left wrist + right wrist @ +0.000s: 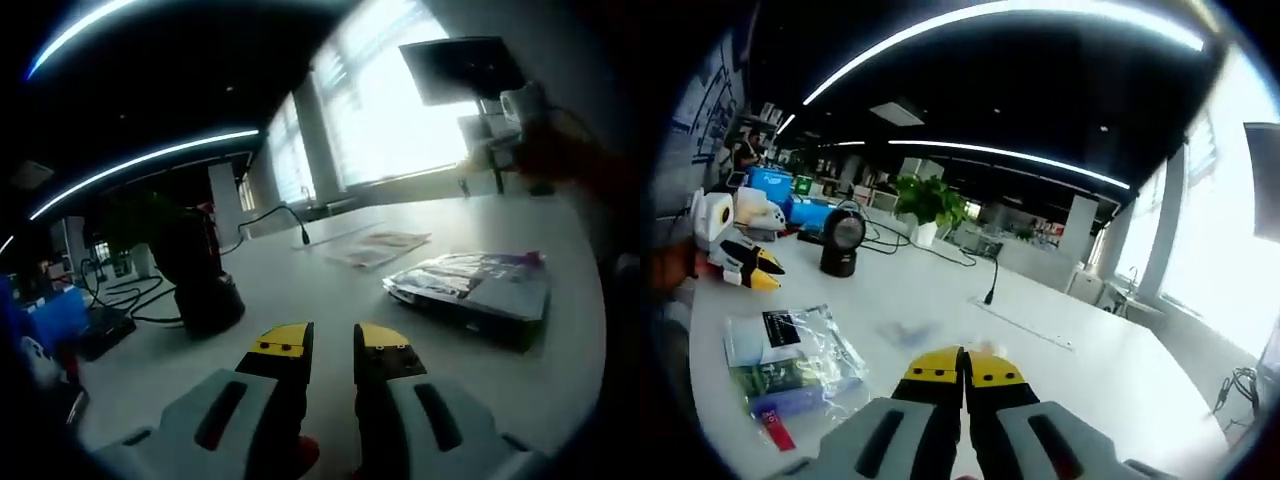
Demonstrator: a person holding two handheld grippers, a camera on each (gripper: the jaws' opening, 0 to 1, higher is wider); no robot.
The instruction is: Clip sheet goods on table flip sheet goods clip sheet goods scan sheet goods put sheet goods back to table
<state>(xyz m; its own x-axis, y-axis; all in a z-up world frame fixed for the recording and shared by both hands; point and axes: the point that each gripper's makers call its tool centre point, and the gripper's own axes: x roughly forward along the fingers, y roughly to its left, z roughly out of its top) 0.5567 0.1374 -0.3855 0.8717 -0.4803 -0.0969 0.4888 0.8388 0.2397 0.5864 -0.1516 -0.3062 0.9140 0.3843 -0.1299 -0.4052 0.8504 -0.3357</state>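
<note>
The clear plastic packet of sheet goods [790, 370] lay unclipped on the white tabletop [1080, 350], left tongs [333, 345] parted, right tongs [964, 368] closed and empty; opening and reaching seemed next.

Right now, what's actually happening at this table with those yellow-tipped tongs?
A person holds a gripper in each hand over a white table. Neither holds anything: the left gripper is open, the right gripper shut and empty. A flat plastic packet of goods lies untouched on the table, so the first clipping hasn't begun. A black scanner stands farther back.
</note>
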